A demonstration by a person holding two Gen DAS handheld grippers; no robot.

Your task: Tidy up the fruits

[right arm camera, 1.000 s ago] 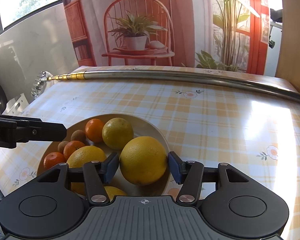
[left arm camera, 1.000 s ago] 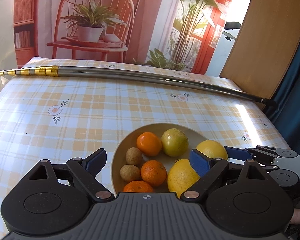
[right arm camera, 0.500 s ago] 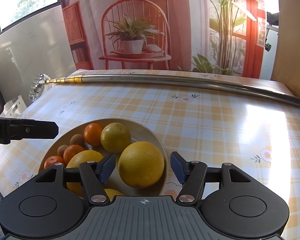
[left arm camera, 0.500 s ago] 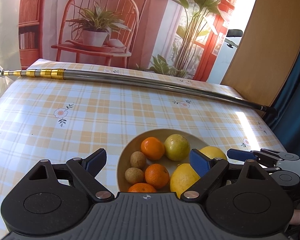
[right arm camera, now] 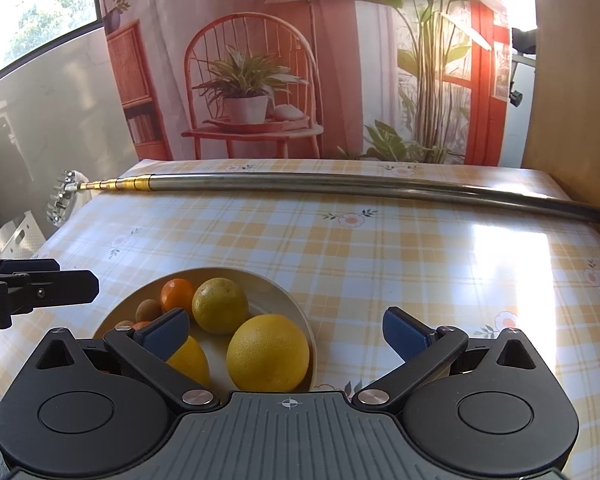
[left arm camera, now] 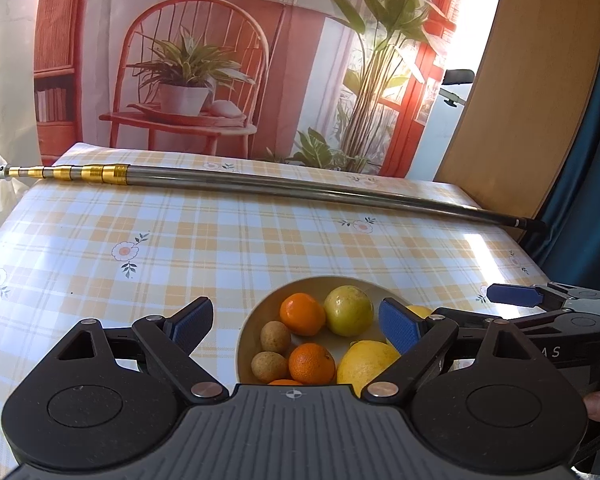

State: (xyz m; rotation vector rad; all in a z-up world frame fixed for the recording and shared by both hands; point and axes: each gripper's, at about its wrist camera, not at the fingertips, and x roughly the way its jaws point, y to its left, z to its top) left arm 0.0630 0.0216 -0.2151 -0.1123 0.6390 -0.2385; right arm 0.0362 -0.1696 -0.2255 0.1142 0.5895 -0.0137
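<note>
With both fingers spread and empty, right gripper [right arm camera: 286,330] frames the big lemon [right arm camera: 268,353] in the bowl [right arm camera: 296,312]; left gripper [left arm camera: 296,322] hovers. Likely placement finished; next, choose another fruit.

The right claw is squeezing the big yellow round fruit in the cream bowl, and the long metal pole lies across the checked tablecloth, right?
Not quite. The right claw is open and squeezes nothing: the right wrist view shows the big yellow round fruit resting free in the cream bowl, clear of both pads. The long metal pole does lie across the checked tablecloth.
</note>
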